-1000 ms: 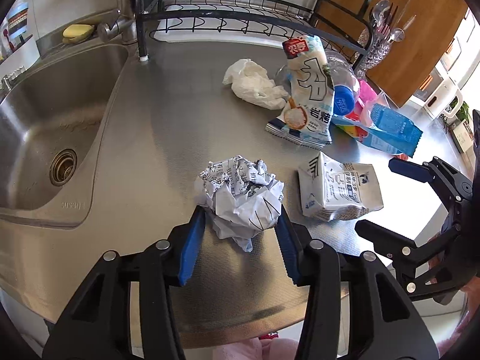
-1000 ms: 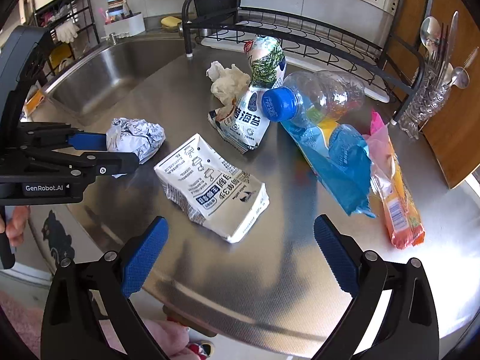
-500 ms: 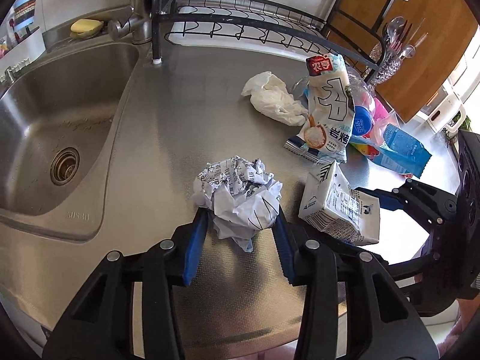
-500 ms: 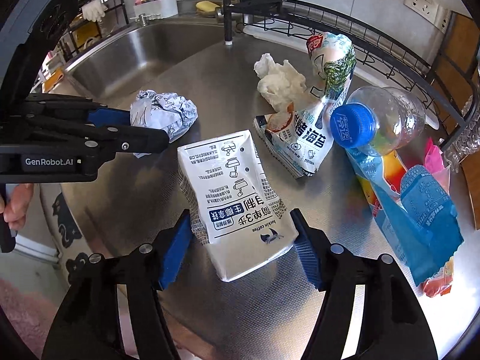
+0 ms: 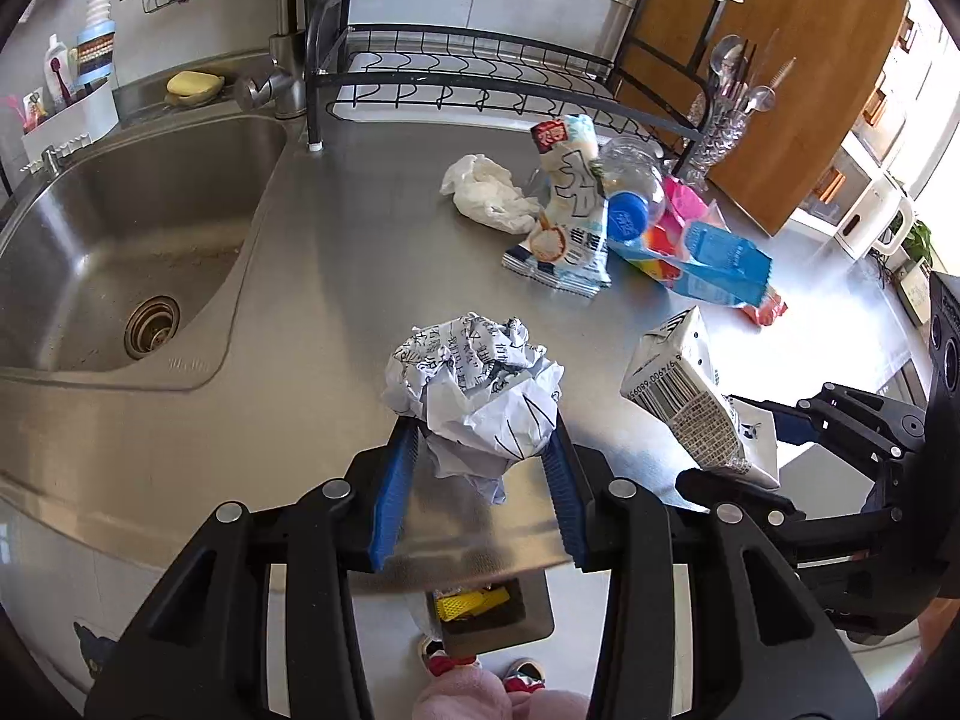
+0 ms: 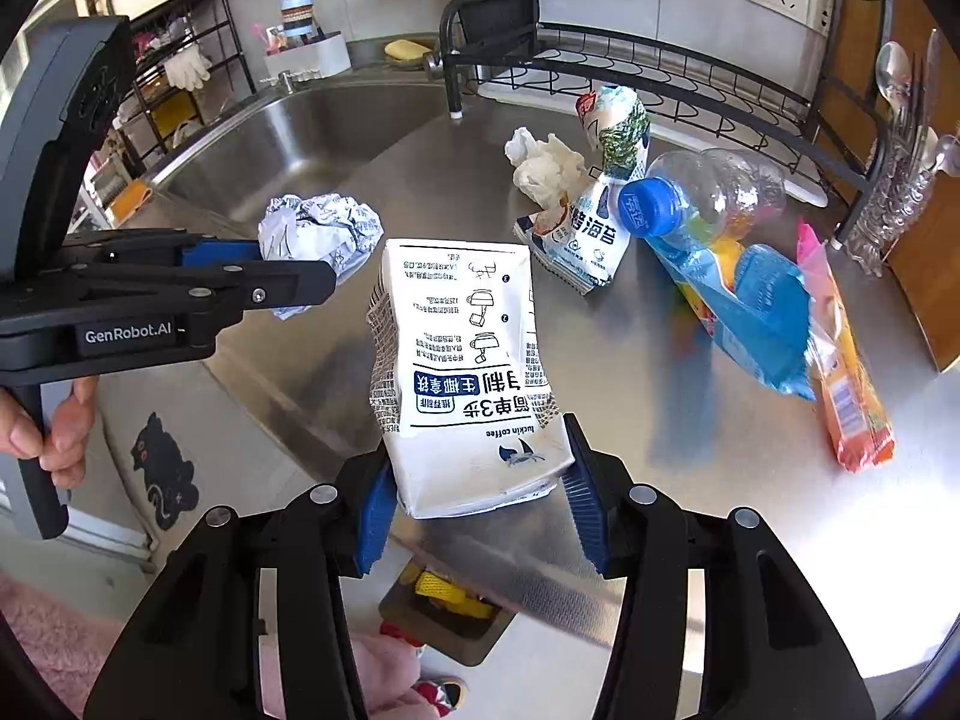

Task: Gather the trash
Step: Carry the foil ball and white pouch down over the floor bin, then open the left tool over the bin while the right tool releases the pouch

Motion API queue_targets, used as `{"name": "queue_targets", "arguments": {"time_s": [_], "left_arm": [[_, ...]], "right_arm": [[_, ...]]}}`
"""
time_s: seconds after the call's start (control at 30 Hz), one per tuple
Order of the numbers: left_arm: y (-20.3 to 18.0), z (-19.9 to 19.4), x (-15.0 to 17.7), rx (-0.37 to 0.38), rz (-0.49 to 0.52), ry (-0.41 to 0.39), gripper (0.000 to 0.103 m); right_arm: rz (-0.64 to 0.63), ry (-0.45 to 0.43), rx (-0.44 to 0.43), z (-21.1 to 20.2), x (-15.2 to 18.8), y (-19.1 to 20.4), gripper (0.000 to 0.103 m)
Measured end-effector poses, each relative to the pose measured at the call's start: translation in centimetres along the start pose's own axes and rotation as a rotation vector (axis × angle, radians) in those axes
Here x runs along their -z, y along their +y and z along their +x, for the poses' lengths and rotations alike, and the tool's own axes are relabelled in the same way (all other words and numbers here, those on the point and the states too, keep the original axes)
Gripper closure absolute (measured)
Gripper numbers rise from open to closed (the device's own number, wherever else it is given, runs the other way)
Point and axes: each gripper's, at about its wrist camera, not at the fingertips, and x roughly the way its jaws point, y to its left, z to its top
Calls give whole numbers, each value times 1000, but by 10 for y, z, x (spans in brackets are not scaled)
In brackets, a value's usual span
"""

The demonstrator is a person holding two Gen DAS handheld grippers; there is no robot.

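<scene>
The white coffee pouch point(image 6: 474, 384) bears "luckin coffee" in small blue print beside a blue deer-head logo, with larger Chinese lettering and numbered line drawings above it, all seen upside down. Its side shows a barcode point(image 5: 675, 387) whose digits are too small to read surely. The left hand-held gripper point(image 6: 264, 267) carries "GenRobot.AI" on its black body.

- The steel worktop point(image 5: 336, 276) runs ahead of both tongs — its sink point(image 5: 120, 228) sunk in at the far left.
- Ahead lie a crumpled white tissue point(image 5: 486, 192) and a seaweed snack bag point(image 5: 567, 222), just beside each other.
- To their right — a clear bottle with a blue cap point(image 6: 702, 198), a blue wrapper point(image 6: 756, 312) and an orange packet point(image 6: 852, 414).
- A black dish rack point(image 5: 480, 78) stands at the back.
</scene>
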Motion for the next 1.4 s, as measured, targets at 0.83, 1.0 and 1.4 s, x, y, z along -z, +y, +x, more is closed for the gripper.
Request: {"name": "queue_targets", "arguments": {"time_s": [0.83, 1.0, 1.4], "left_arm": [[-20, 51, 212, 28, -97, 361, 63], [-11, 104, 235, 35, -117, 450, 63], [20, 221, 255, 98, -177, 557, 63]], "right_arm": [[364, 331, -103, 41, 211, 14, 52], [467, 377, -111, 86, 233, 7, 52], [555, 476, -95, 200, 269, -9, 52]]}}
